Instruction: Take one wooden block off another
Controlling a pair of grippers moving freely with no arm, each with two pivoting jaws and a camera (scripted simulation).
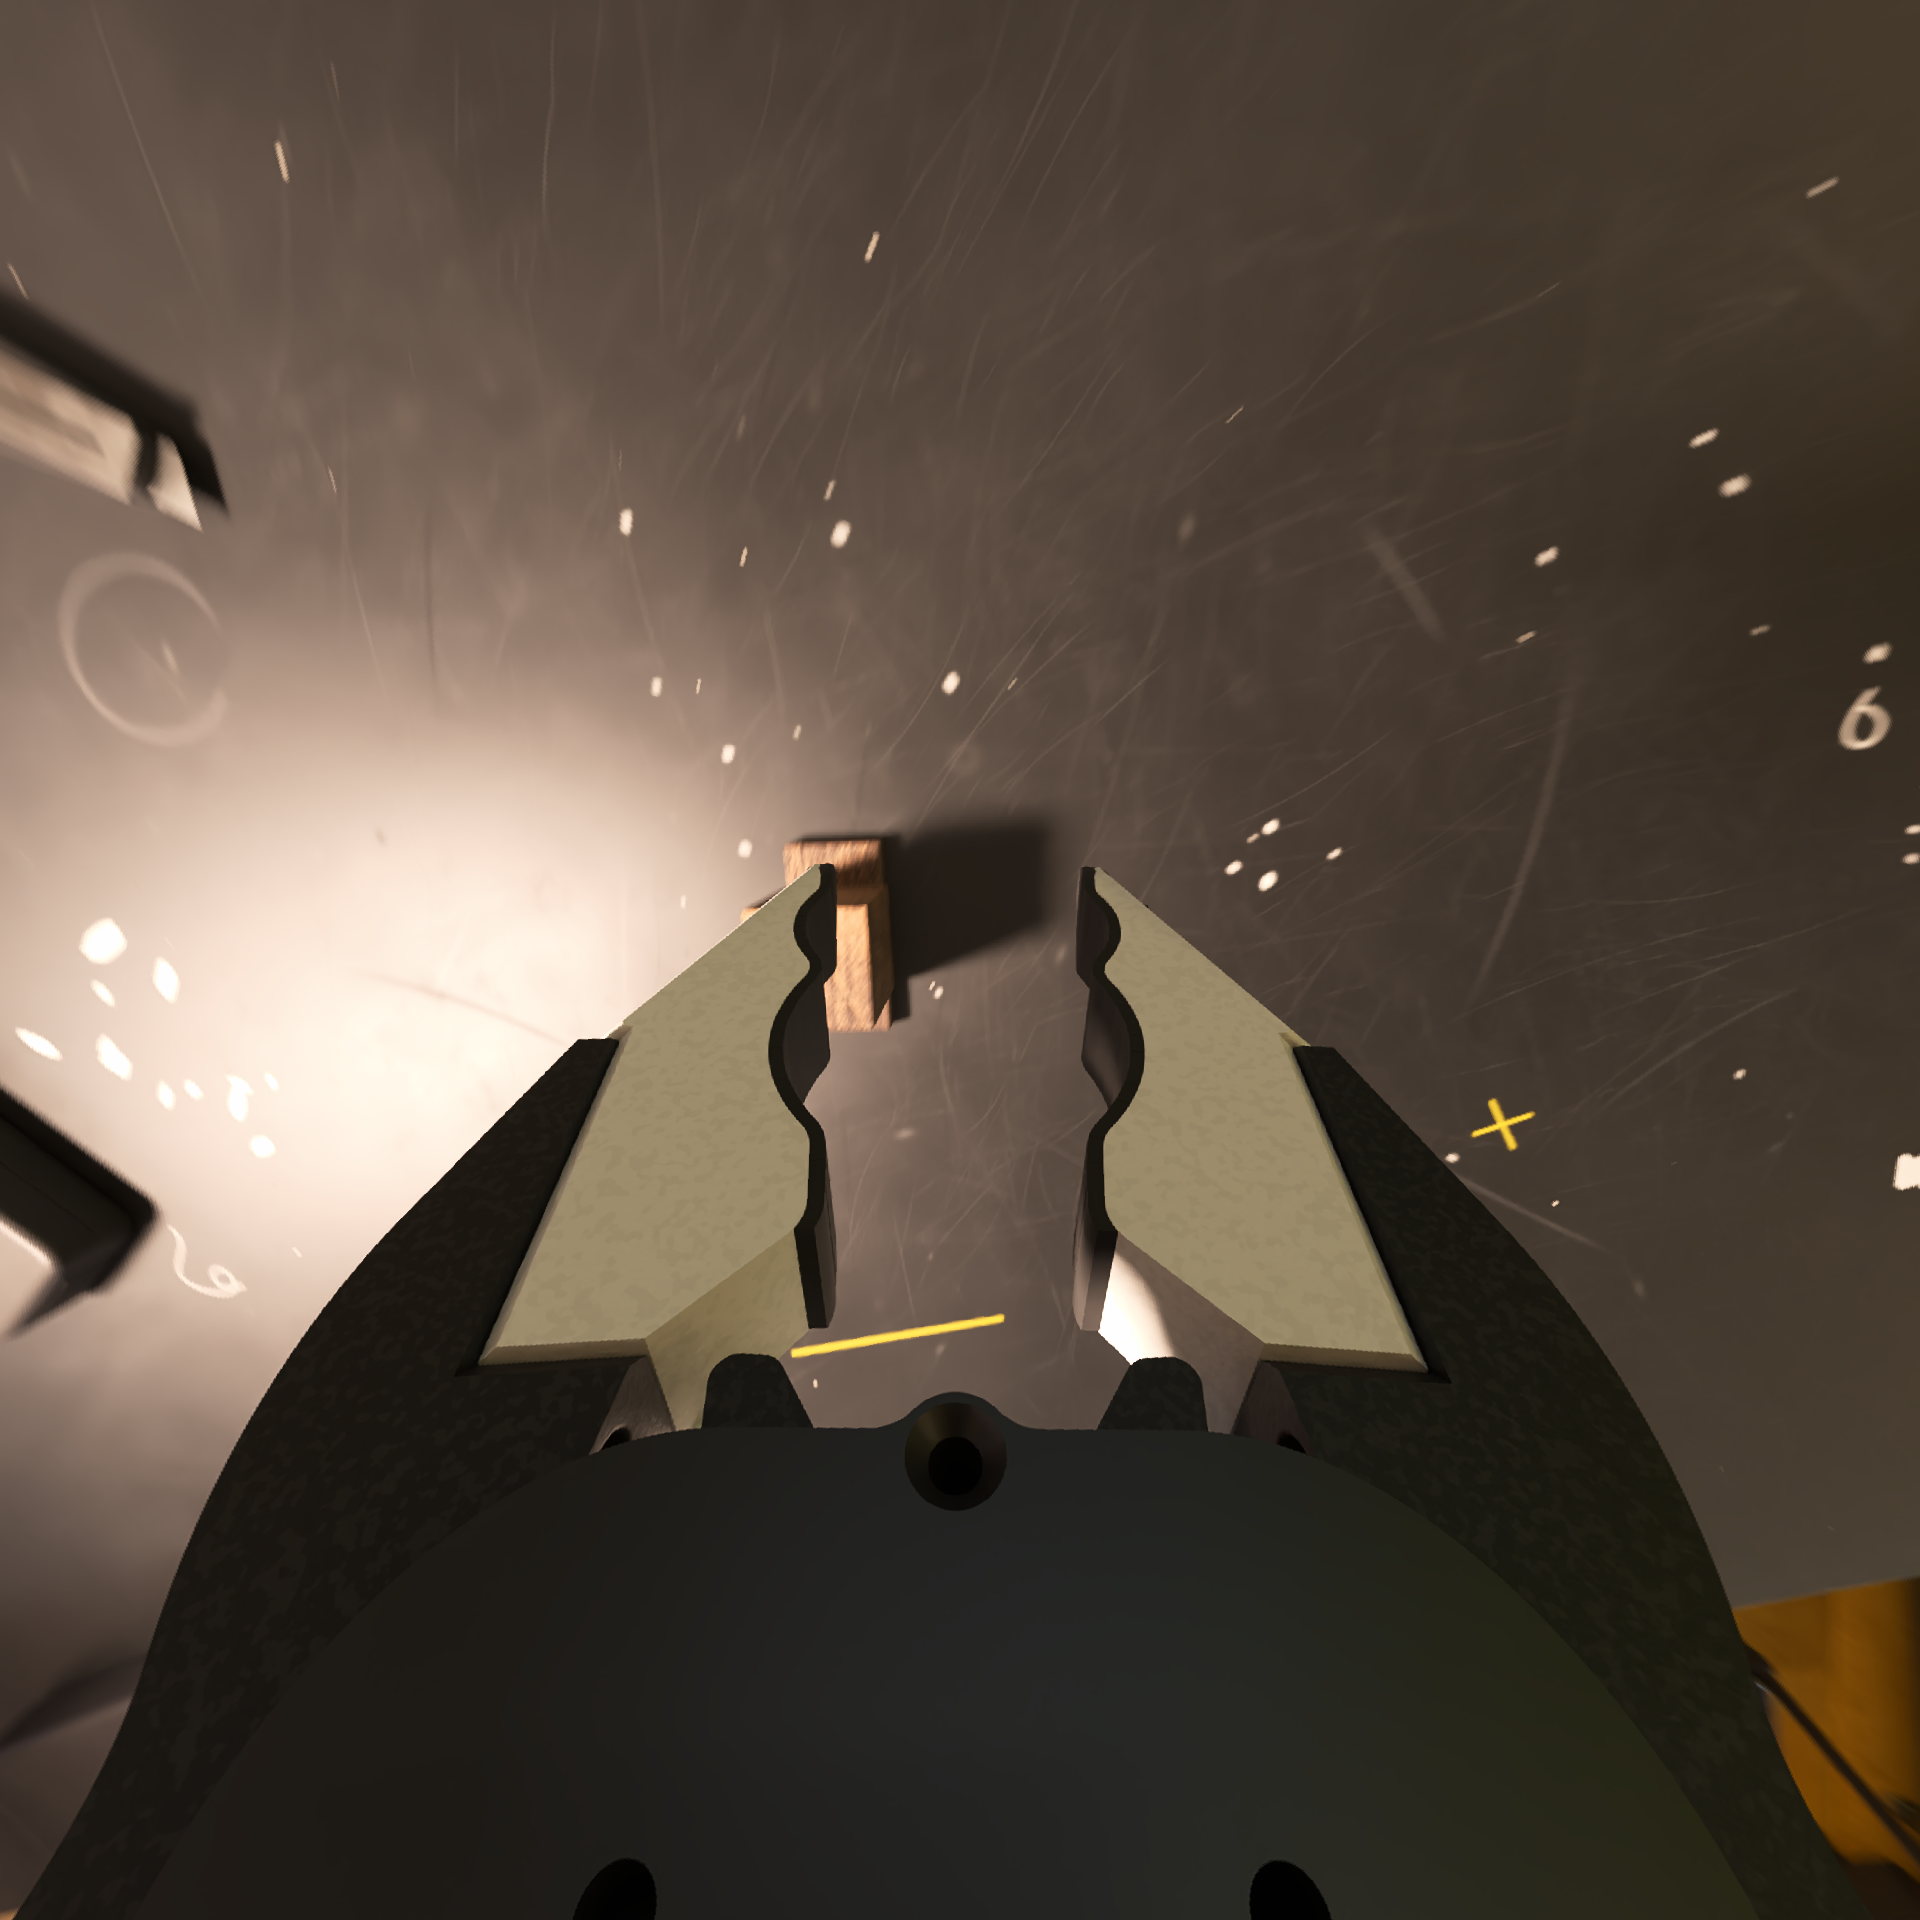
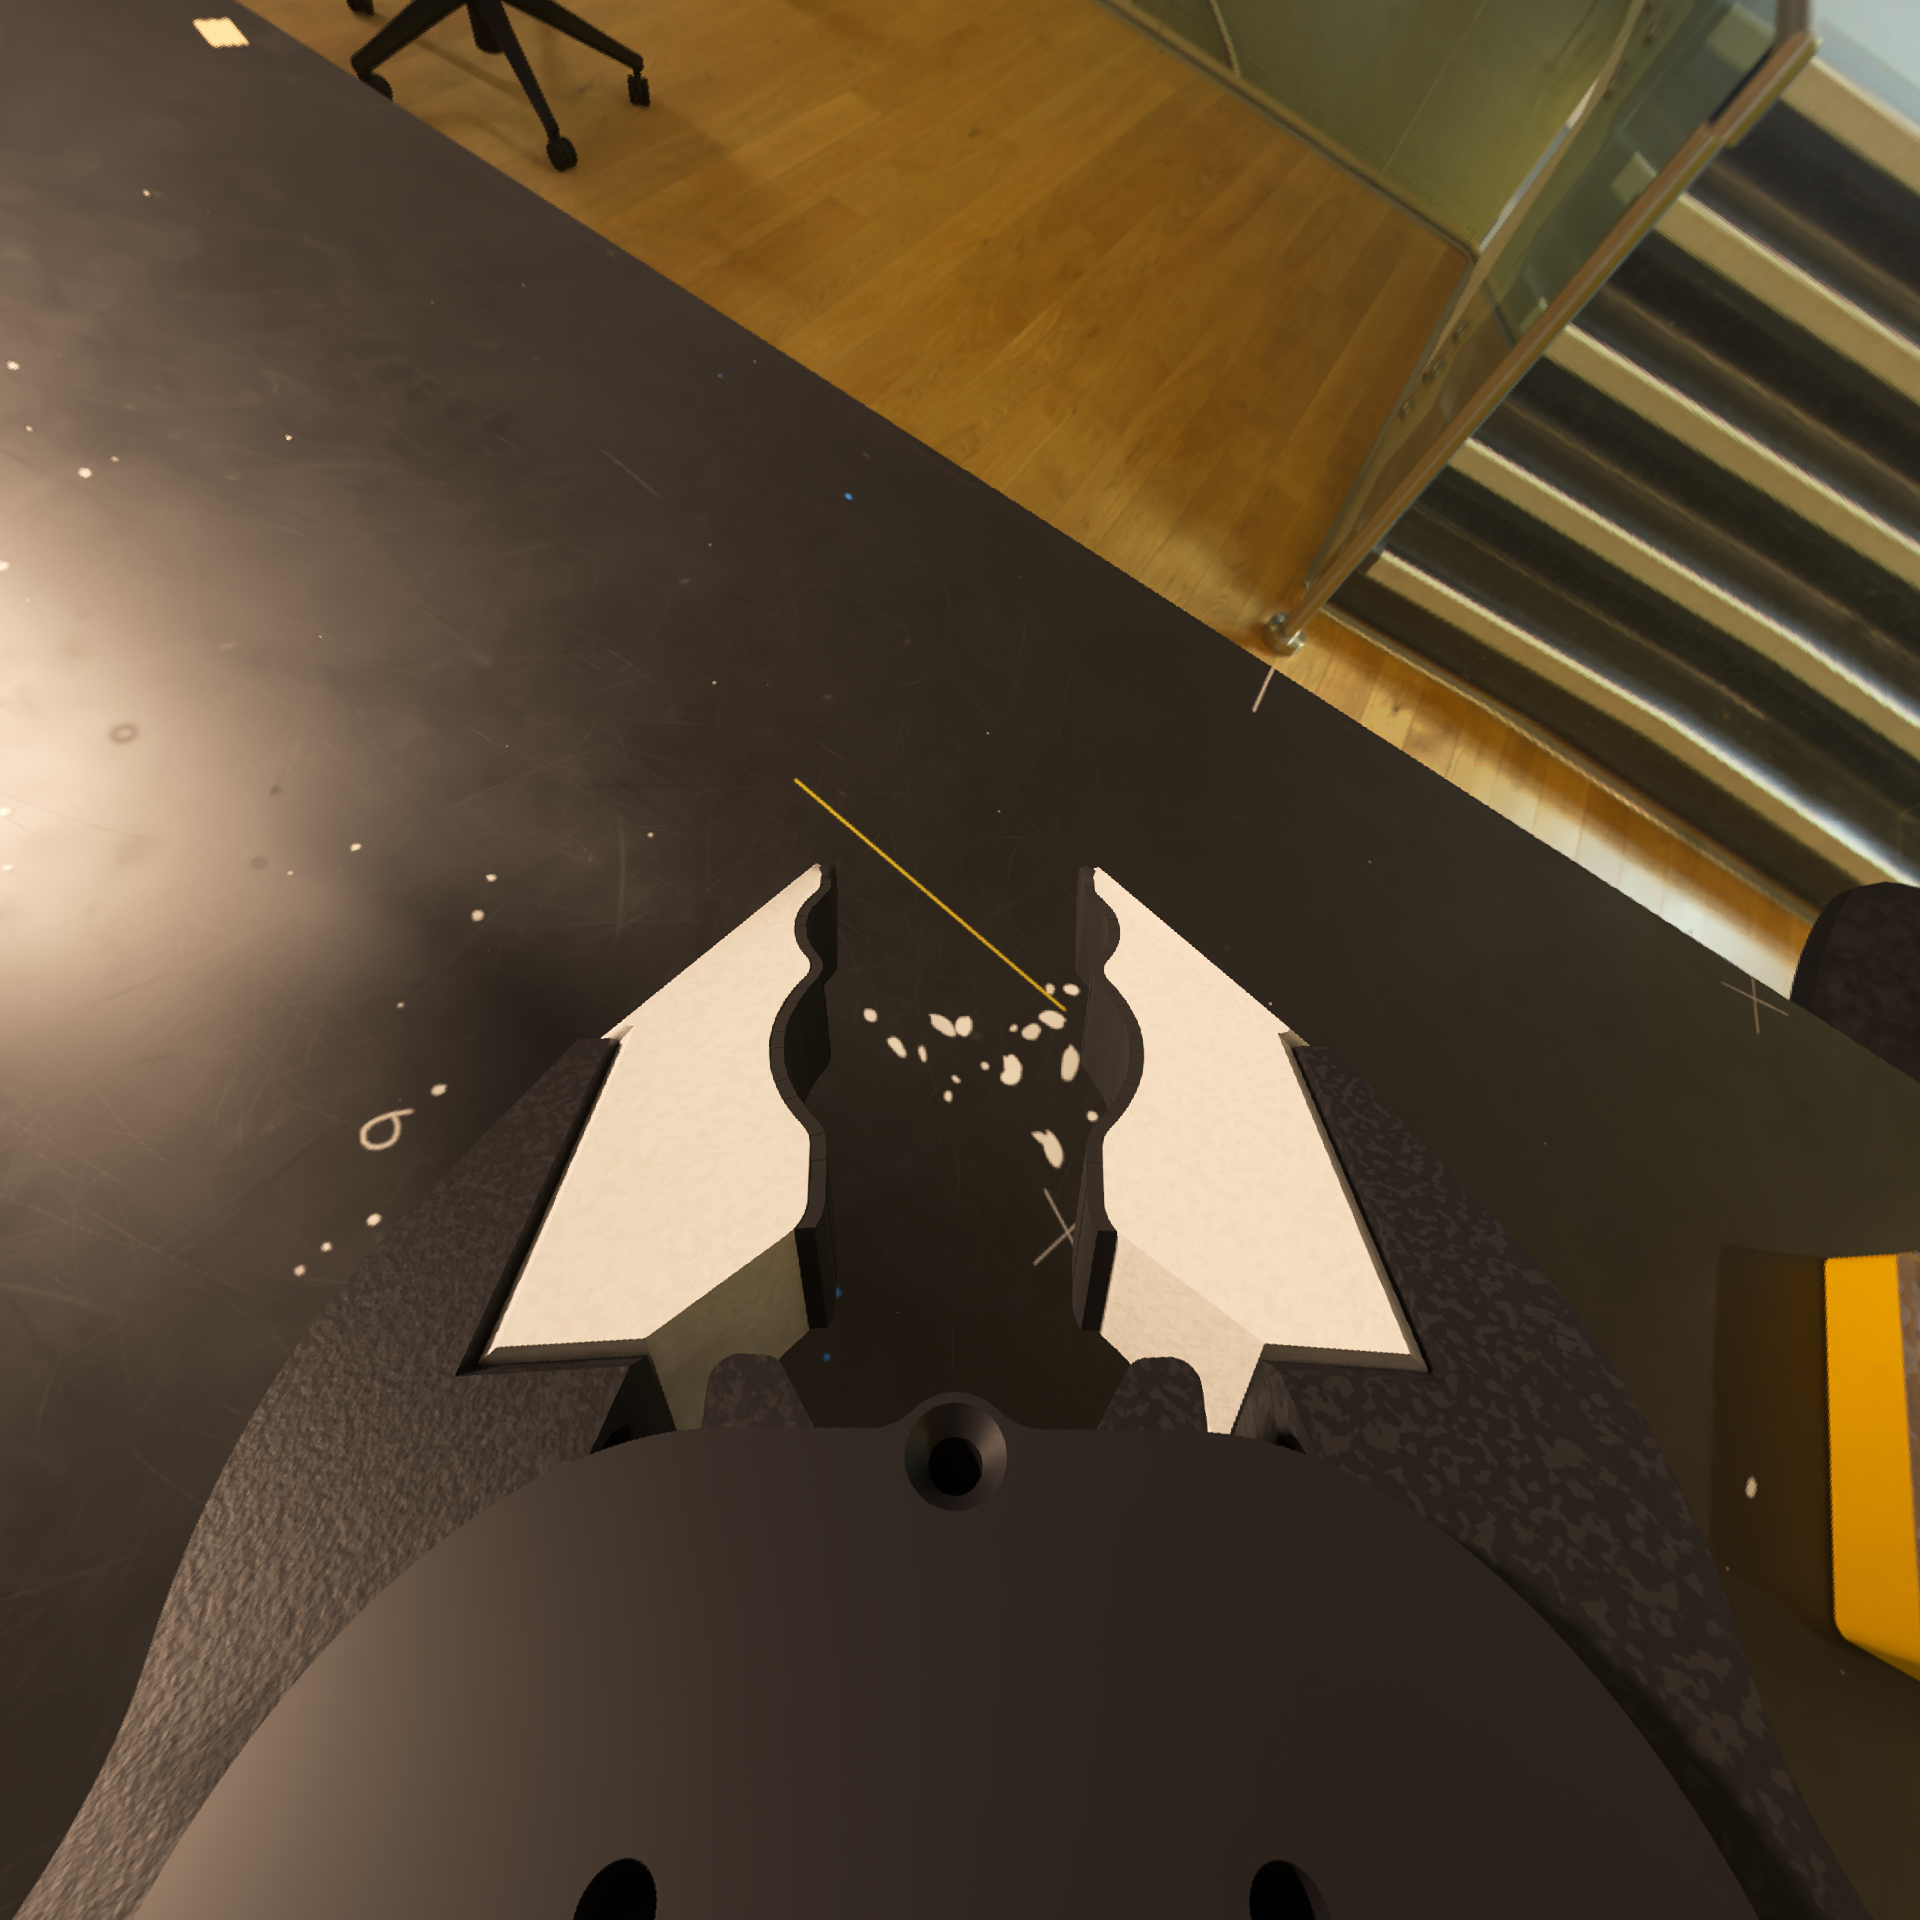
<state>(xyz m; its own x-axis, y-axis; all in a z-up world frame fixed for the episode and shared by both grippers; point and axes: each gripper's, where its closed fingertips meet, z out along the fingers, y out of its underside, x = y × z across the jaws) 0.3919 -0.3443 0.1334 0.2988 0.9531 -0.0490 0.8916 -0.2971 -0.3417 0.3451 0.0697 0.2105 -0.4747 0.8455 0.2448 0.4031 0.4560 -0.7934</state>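
Note:
In the left wrist view a small stack of wooden blocks (image 1: 858, 935) stands on the dark scratched table (image 1: 1351, 520). An upper block (image 1: 842, 862) lies across a lower upright one, partly hidden behind my left fingertip. My left gripper (image 1: 956, 883) is open and empty, above and short of the stack, which sits just ahead of its left finger (image 1: 707, 1091). My right gripper (image 2: 956, 883) is open and empty over bare table (image 2: 416, 520); no block shows in the right wrist view.
Dark objects (image 1: 104, 426) (image 1: 52, 1216) sit at the left edge of the left wrist view. The table's far edge (image 2: 1039, 520) runs diagonally, with wooden floor, a chair base (image 2: 499, 52) and a glass railing (image 2: 1507, 260) beyond. A yellow object (image 2: 1870, 1455) lies at right.

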